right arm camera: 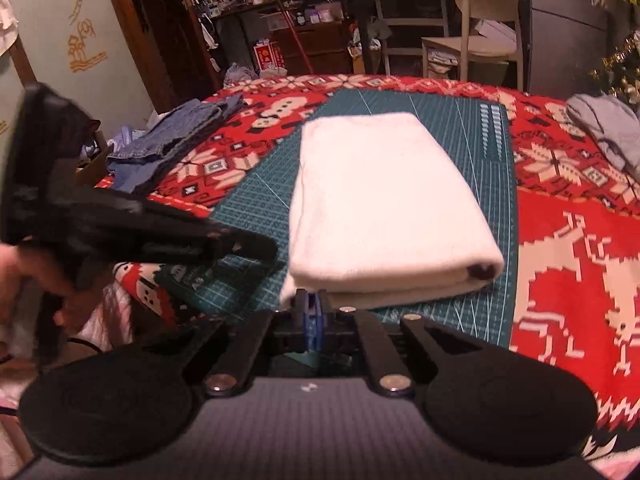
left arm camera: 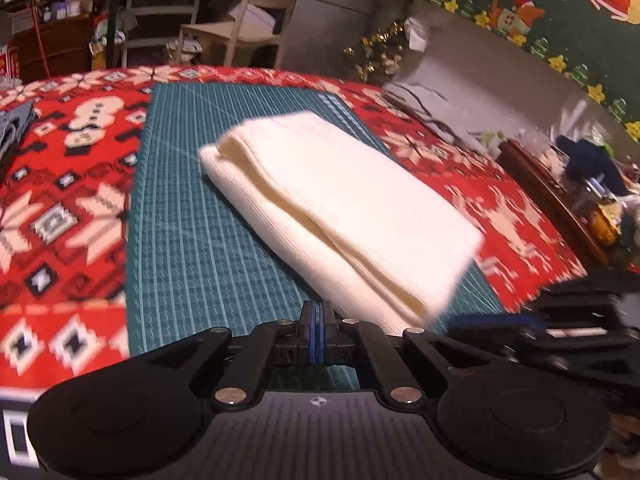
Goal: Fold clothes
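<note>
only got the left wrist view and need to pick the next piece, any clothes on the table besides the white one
observer: a grey-blue garment lies bunched at the right edge of the tablecloth, outside your view
operator: anything on the other side
observer: denim pieces are stacked at the left edge, beside the cutting mat
operator: white one look done
observer: the folded white cloth lies flat on the mat, and a small dark spot shows at its near right corner
</note>
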The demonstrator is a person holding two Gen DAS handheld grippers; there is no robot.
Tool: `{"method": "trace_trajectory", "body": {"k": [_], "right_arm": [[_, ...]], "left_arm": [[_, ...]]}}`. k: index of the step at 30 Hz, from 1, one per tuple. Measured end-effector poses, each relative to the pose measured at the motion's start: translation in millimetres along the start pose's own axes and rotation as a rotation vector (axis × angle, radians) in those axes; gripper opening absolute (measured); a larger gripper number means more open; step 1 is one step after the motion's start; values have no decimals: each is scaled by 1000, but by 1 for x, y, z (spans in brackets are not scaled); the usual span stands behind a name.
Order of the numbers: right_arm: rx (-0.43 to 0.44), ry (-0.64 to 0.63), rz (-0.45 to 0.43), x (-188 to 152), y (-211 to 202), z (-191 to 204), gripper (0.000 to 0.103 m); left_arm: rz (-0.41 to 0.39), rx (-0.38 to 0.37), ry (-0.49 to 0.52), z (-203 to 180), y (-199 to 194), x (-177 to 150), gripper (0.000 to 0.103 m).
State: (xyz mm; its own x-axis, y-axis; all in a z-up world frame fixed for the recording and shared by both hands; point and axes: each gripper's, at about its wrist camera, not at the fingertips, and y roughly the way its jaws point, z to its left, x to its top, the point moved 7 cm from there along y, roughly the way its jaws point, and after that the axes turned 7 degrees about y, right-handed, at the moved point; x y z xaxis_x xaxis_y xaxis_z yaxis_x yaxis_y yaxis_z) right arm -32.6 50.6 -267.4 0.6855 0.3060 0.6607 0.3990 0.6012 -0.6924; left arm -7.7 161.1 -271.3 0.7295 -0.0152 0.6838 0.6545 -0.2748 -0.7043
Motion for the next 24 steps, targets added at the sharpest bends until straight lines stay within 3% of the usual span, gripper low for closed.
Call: {"method": "trace_trajectory", "body": {"k": [3, 6, 16, 24], "right_arm": [[8, -18, -1, 1, 1, 6, 6], [2, -22, 17, -4, 3, 7, 6], [-4, -18, 25, -1, 4, 7, 9], [-32, -12, 46, 0, 21, 9, 9]], "left_arm": [[12, -15, 11, -2, 11, 5, 0], [13, -28, 82, -16, 11, 6, 0], [21, -107, 118, -38, 11, 1, 0], [-31, -66, 141, -19, -2, 12, 5]]}}
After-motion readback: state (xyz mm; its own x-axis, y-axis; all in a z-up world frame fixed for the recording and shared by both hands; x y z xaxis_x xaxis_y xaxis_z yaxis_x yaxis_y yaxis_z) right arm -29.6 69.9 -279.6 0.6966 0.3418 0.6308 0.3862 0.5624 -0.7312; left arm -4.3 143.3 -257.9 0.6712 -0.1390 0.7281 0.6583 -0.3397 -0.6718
